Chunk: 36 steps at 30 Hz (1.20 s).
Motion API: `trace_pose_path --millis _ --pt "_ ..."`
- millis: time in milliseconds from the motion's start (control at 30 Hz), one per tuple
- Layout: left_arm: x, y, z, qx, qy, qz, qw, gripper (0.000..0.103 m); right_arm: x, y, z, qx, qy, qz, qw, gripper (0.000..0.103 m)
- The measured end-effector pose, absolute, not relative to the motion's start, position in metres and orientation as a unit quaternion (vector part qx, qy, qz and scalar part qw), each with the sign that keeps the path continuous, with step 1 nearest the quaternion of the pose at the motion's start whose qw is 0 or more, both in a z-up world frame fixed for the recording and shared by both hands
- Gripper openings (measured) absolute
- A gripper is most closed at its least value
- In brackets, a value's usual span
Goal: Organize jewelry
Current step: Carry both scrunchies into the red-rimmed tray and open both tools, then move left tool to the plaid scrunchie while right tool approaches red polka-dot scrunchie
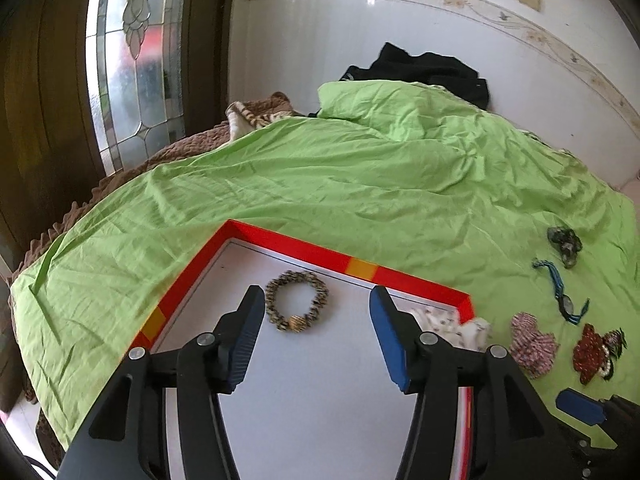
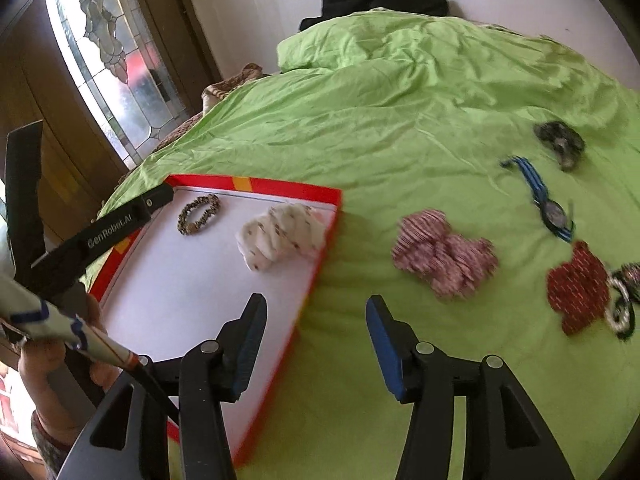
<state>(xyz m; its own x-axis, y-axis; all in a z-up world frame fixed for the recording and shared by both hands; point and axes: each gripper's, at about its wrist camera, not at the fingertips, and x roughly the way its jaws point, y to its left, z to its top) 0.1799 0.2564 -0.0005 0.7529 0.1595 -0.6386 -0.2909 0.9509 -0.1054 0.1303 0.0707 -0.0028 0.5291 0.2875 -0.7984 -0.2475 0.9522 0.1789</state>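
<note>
A red-rimmed white tray (image 1: 304,246) (image 2: 320,264) lies on the green bedsheet. In it are a beaded bracelet (image 1: 297,301) (image 2: 199,214) and a white spotted scrunchie (image 2: 280,236) (image 1: 460,330). My left gripper (image 1: 318,300) is open and empty over the tray, just short of the bracelet. My right gripper (image 2: 316,308) is open and empty above the tray's right edge. On the sheet to the right lie a pink striped scrunchie (image 2: 444,260) (image 1: 532,344), a red scrunchie (image 2: 580,292) (image 1: 592,354), a blue watch (image 2: 540,196) (image 1: 560,292) and a dark scrunchie (image 2: 560,140) (image 1: 566,242).
The green sheet (image 1: 320,168) covers the bed, bunched into a mound at the back. Black clothing (image 1: 428,68) lies against the white wall. A wooden door with a glass pane (image 1: 120,60) stands at the left. A black-and-white beaded piece (image 2: 624,312) touches the red scrunchie.
</note>
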Motion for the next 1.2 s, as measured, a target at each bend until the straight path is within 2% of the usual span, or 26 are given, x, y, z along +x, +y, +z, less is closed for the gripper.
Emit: trace_pose_path --millis 233,333,567,833,1200 --pt "0.161 0.212 0.011 -0.081 0.317 0.076 0.942 0.056 0.081 -0.013 -0.006 0.028 0.459 0.087 0.884 0.06" --pt "0.154 0.185 0.012 -0.071 0.317 0.046 0.945 0.063 0.059 -0.057 -0.011 0.037 0.464 0.047 0.884 0.06" --pt "0.155 0.12 -0.004 -0.058 0.363 -0.043 0.929 0.063 0.023 -0.153 -0.022 0.082 0.463 -0.028 0.882 0.06" --pt "0.192 0.069 -0.028 -0.058 0.42 -0.075 0.903 0.063 0.046 -0.177 -0.027 0.126 0.443 -0.013 0.887 0.06" --pt "0.262 0.059 -0.079 -0.117 0.481 -0.072 0.866 0.063 0.135 -0.181 -0.057 0.198 0.448 0.02 0.872 0.064"
